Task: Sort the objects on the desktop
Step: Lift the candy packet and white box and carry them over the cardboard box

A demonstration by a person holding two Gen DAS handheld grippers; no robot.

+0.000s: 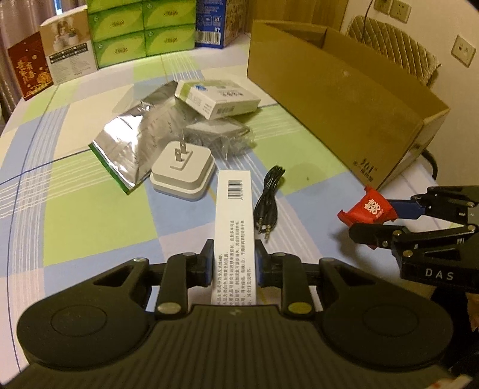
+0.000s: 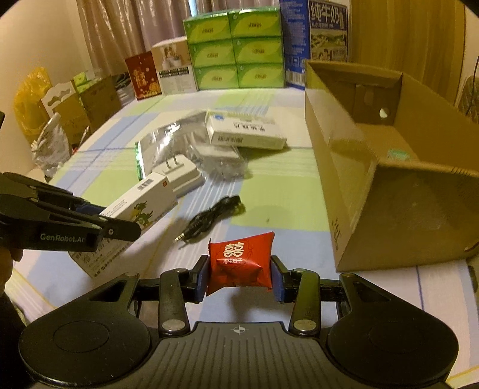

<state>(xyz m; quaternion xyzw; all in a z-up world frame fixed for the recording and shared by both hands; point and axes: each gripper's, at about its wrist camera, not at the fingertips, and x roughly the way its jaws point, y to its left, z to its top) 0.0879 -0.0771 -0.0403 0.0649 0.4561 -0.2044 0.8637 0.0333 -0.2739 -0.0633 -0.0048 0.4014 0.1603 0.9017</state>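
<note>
A long white printed carton [image 1: 232, 227] is clamped by the left gripper [image 1: 234, 264] above the checked tablecloth [image 1: 89, 215]. A red foil sweet packet [image 2: 241, 261] is pinched by the right gripper [image 2: 239, 276], near the open brown cardboard box [image 2: 344, 179]. A coiled black audio cable [image 1: 268, 194] lies between.

Room under warm dim light: pleated curtains [image 2: 119, 30] behind a table with checked cloth [image 1: 89, 215], cream wall with sockets [image 1: 401, 10], quilted chair back [image 1: 389, 42]
</note>
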